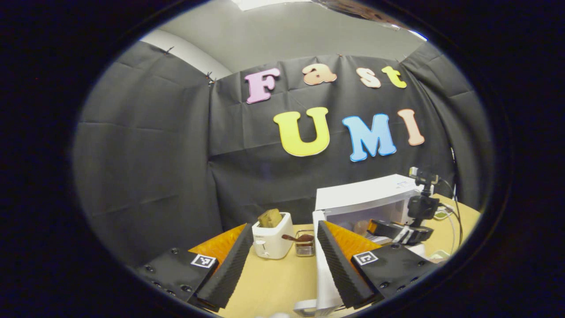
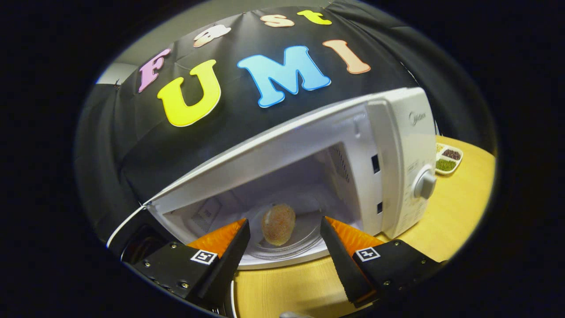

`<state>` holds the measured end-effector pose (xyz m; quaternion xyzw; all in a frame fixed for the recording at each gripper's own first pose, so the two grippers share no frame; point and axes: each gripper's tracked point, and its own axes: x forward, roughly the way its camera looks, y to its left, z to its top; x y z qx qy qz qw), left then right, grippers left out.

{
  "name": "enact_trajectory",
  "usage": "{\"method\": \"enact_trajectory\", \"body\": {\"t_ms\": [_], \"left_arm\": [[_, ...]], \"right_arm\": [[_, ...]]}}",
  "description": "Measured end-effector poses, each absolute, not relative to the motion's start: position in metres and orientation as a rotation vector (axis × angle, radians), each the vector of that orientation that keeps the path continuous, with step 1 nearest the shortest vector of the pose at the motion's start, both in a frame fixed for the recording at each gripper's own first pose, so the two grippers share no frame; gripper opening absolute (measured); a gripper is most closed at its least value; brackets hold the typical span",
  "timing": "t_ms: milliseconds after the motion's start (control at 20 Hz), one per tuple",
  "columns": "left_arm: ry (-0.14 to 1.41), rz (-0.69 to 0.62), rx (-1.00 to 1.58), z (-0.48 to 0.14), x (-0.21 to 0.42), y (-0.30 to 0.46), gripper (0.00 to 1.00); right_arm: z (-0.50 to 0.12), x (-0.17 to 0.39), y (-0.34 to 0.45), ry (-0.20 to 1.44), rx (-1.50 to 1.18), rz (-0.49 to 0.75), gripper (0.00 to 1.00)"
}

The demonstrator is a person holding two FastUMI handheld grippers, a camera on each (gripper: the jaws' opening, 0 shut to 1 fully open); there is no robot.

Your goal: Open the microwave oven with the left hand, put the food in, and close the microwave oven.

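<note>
With its door swung open, the microwave oven [image 2: 388, 145] stands on the wooden table [image 2: 459, 212] against the booth wall. The food [image 2: 278, 224] — a brownish, oval piece — lies on the glass turntable [image 2: 304, 238] inside the cavity, touched by neither gripper. The right gripper [image 2: 282, 240] hangs just in front of the opening, jaws wide apart and empty, the food seen between them. The left gripper [image 1: 284, 247] is likewise spread wide, holding nothing; the open door [image 1: 324, 265] stands edge-on beside its right finger. Farther off on the table stand a white toaster [image 1: 273, 240] with a slice in its slot and a small glass jar [image 1: 304, 245]. Beyond the oven's control side sits a divided dish [image 2: 449, 160] of grains.
</note>
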<state>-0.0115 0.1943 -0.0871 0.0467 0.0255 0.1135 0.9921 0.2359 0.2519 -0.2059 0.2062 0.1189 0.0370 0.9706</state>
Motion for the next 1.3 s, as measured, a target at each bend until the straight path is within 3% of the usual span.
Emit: {"method": "enact_trajectory", "body": {"t_ms": [300, 400, 450, 600, 650, 700, 800, 850, 950, 1100, 1150, 1300], "left_arm": [[0.099, 0.283, 0.16, -0.11, -0.055, 0.226, 1.0], [0.122, 0.3, 0.191, -0.125, -0.068, 0.235, 0.99], [0.132, 0.303, 0.197, -0.131, -0.073, 0.235, 1.0], [0.172, 0.306, 0.19, -0.16, -0.086, 0.231, 0.99], [0.185, 0.31, 0.182, -0.171, -0.087, 0.23, 0.98], [0.204, 0.307, 0.172, -0.182, -0.086, 0.229, 1.0], [0.22, 0.314, 0.168, -0.198, -0.085, 0.225, 1.0], [0.224, 0.316, 0.169, -0.203, -0.085, 0.225, 0.94], [0.234, 0.32, 0.183, -0.215, -0.083, 0.221, 1.0], [0.259, 0.314, 0.182, -0.233, -0.083, 0.217, 1.0], [0.277, 0.317, 0.193, -0.241, -0.086, 0.219, 0.99], [0.295, 0.311, 0.194, -0.25, -0.089, 0.21, 0.99]], "right_arm": [[-0.155, 0.151, 0.17, 0.161, 0.115, 0.107, 0.98], [-0.14, 0.124, 0.142, 0.146, 0.085, 0.103, 0.93], [-0.135, 0.112, 0.132, 0.147, 0.078, 0.111, 0.98], [-0.11, 0.075, 0.096, 0.146, 0.059, 0.111, 0.98], [-0.099, 0.063, 0.088, 0.129, 0.05, 0.118, 0.93], [-0.09, 0.054, 0.081, 0.117, 0.033, 0.115, 0.98], [-0.08, 0.038, 0.071, 0.116, 0.01, 0.133, 0.98], [-0.075, 0.034, 0.068, 0.115, 0.004, 0.139, 0.98], [-0.064, 0.031, 0.066, 0.101, -0.008, 0.152, 0.98], [-0.056, 0.032, 0.061, 0.1, -0.019, 0.159, 0.94], [-0.053, 0.032, 0.061, 0.097, -0.014, 0.161, 0.98], [-0.051, 0.033, 0.055, 0.098, -0.04, 0.158, 0.98]]}}
